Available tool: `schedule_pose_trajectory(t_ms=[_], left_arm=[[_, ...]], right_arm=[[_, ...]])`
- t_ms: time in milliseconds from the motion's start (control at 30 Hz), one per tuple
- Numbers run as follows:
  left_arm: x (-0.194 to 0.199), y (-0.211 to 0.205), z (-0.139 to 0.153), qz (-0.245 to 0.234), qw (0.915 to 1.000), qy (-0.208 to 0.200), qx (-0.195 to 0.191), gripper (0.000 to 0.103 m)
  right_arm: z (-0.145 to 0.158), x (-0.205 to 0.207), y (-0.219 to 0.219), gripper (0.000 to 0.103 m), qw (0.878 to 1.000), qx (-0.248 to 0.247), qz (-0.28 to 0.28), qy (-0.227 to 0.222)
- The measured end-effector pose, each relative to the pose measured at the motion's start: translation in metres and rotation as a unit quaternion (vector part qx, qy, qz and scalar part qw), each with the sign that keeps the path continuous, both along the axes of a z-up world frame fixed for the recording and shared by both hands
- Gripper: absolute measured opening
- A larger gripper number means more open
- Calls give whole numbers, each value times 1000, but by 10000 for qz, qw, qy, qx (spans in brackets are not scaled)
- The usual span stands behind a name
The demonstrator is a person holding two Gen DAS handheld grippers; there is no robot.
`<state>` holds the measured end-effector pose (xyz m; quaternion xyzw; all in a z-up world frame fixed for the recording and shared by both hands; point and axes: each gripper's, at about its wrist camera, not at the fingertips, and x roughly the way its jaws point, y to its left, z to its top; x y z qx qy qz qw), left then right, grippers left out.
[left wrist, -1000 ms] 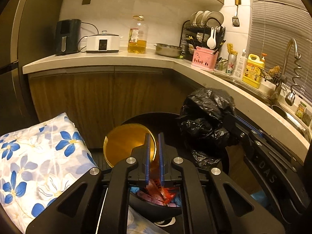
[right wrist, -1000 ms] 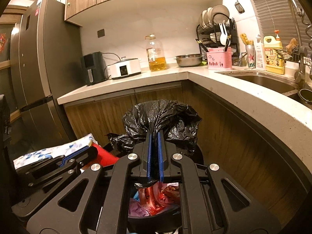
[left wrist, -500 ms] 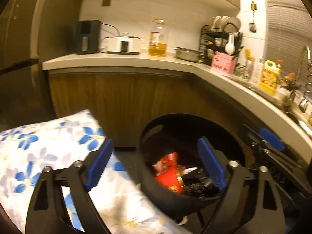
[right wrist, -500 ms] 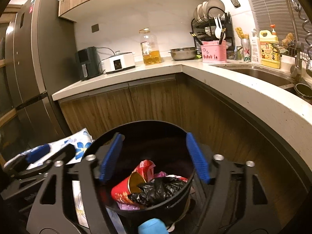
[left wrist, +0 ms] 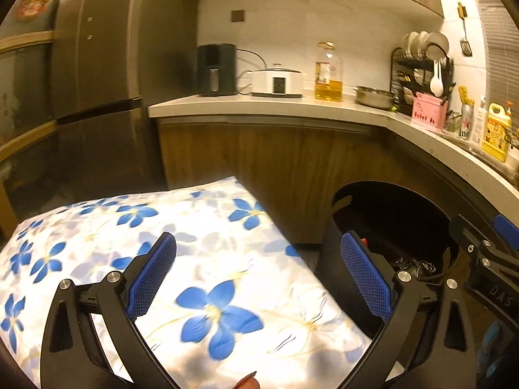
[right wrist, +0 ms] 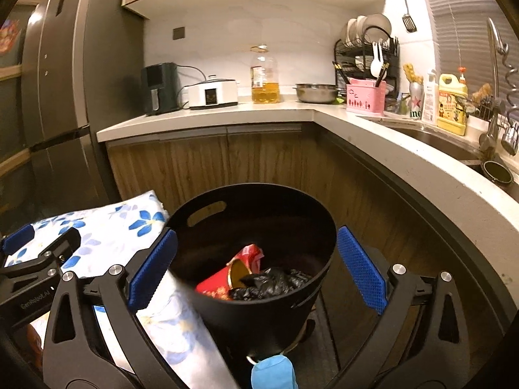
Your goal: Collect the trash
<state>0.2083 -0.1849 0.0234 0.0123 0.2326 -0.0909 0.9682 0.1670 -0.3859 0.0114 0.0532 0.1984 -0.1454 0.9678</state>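
- Right wrist view: your right gripper (right wrist: 256, 267) and left gripper (left wrist: 258, 275) are opening wide, both empty.
- Black trash bag (right wrist: 272, 283) lies in the black bin (right wrist: 211, 295) beside a red cup (right wrist: 217, 283).
- Bag looks light, soft, slippery: pinch a bunched fold.

Each black plastic two-finger gripper, left (left wrist: 258, 280) and right (right wrist: 256, 264), carries textured blue mesh pads (left wrist: 365, 275), silver round screws (left wrist: 113, 276) and triangular cut-outs in its jaws.

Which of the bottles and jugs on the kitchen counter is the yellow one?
The yellow detergent jug near the sink. The oil bottle by the back wall is clear with amber liquid, and the slim bottle beside the jug is white.
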Motion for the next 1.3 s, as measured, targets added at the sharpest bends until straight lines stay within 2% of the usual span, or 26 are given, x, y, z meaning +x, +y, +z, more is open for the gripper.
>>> schedule_pose_trajectory(t_ms=[367,767,1300], left_arm=[[-53,32,6,228,9996,-185,5,97],[-106,69,4,290,9993,-242,-32,97],[-142,103,-8,311,9993,-212,-49,97]], right_arm=[[13,-48,38,98,9998,-74,209,-30],[11,-104,80,98,9990,-136,424,-38],[6,-135,113,98,9987,-184,483,2]])
